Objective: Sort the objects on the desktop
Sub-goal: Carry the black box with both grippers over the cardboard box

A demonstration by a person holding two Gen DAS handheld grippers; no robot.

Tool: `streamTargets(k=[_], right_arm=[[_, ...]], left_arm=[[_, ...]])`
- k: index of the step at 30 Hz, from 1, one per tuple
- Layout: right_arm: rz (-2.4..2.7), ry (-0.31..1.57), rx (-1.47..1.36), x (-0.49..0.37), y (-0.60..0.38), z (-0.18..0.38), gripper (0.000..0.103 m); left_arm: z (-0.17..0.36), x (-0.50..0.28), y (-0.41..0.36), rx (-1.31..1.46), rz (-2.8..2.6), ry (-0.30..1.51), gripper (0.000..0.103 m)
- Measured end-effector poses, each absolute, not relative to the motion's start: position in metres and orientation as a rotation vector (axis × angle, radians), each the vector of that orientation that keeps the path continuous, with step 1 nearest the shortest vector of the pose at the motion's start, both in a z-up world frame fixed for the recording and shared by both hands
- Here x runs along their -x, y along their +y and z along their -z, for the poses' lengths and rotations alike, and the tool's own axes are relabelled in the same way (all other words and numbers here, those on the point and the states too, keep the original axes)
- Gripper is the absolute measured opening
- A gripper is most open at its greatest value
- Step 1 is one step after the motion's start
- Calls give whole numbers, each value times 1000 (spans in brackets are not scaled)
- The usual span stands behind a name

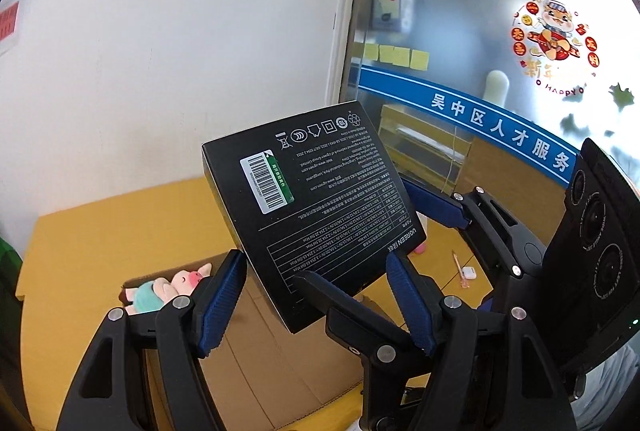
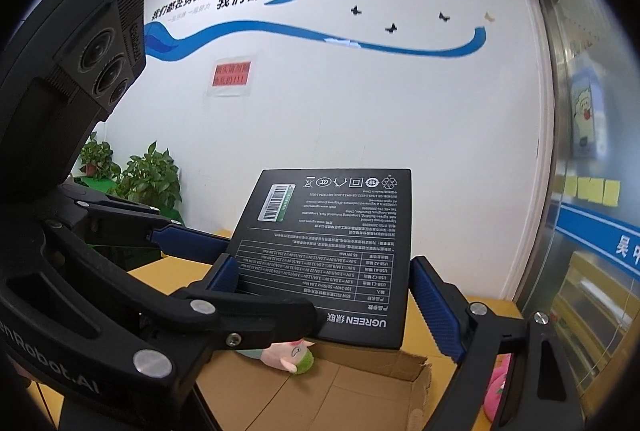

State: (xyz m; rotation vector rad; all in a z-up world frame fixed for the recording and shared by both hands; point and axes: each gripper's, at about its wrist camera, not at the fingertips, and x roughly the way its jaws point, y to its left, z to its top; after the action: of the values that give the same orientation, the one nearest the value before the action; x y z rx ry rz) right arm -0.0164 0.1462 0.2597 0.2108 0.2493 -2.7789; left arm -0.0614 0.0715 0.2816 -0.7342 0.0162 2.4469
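A flat black box (image 1: pixel 304 191) with white print and a barcode label is held up in the air above the table, printed face toward both cameras. My right gripper (image 2: pixel 320 283) clamps it across its two side edges near the end marked UGREEN. My left gripper (image 1: pixel 316 263) comes in from the left. Its blue pads (image 1: pixel 224 295) touch the same box at its lower corner, one on the side edge and one on the near edge. Below the black box (image 2: pixel 332 231) sits an open cardboard box (image 2: pixel 340 391) with a pink and green plush pig (image 1: pixel 172 287) inside.
The yellow table (image 1: pixel 100 231) runs to a white wall on the left and a glass partition (image 1: pixel 480 31) on the right. A pen (image 1: pixel 458 267), a small white case (image 1: pixel 468 273) and a pink item (image 2: pixel 496 391) lie at the right. Potted plants (image 2: pixel 148 179) stand far left.
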Motion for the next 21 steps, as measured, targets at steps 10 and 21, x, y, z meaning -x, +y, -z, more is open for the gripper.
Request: streamTargets(k=[10,21], right_arm=[[2785,230,-406,98,151,-202,87],[2747,44,-823,206,184,-94,86]], left_arm=[[-211,147,86,881,-2355,-78,75],[-93,259,121,1163,-2234,-165,75]])
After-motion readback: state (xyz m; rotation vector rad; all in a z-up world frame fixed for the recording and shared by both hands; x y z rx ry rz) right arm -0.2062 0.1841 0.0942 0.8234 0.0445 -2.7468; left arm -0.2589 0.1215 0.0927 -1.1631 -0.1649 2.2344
